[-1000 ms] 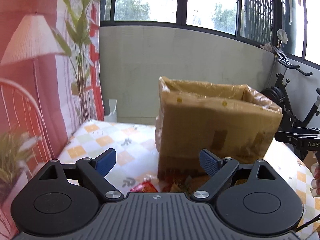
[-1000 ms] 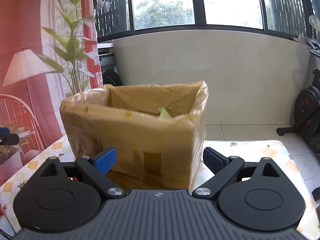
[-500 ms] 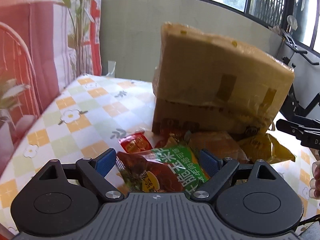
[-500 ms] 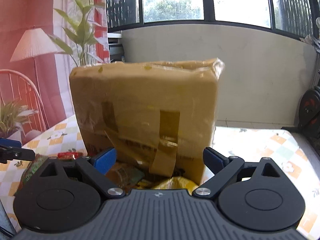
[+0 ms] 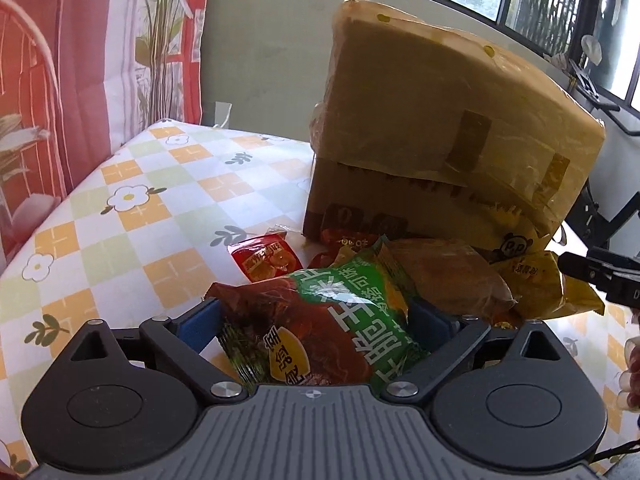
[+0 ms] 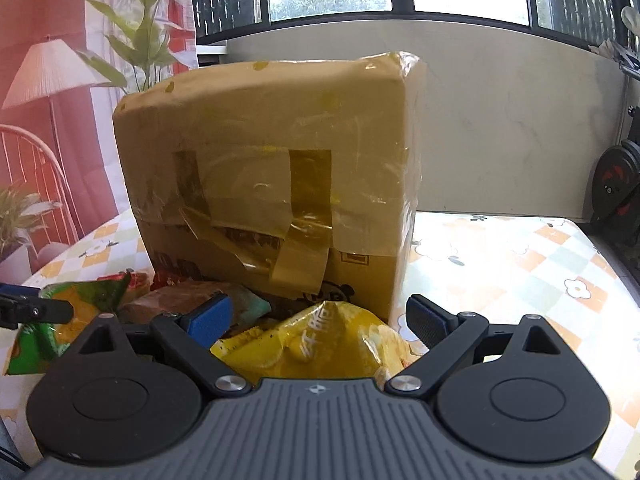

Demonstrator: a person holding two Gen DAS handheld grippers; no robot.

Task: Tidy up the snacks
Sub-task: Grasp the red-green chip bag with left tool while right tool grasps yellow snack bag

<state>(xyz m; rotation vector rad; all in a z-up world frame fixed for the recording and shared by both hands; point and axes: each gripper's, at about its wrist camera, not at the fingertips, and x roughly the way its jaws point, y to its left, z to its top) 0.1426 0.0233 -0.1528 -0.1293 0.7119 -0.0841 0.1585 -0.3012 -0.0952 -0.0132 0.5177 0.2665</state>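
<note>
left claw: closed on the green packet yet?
Not yet: the left claw is open, straddling the green snack packet; jaws just widened.

The cardboard box [image 6: 272,184] is seen wrapped in glossy, wrinkled clear film and patched with shiny brown tape. The green snack packet [image 5: 320,320] and yellow packet [image 6: 320,344] are made of crinkled glossy plastic foil. The checked tablecloth [image 5: 140,216] appears smooth and matt.
</note>
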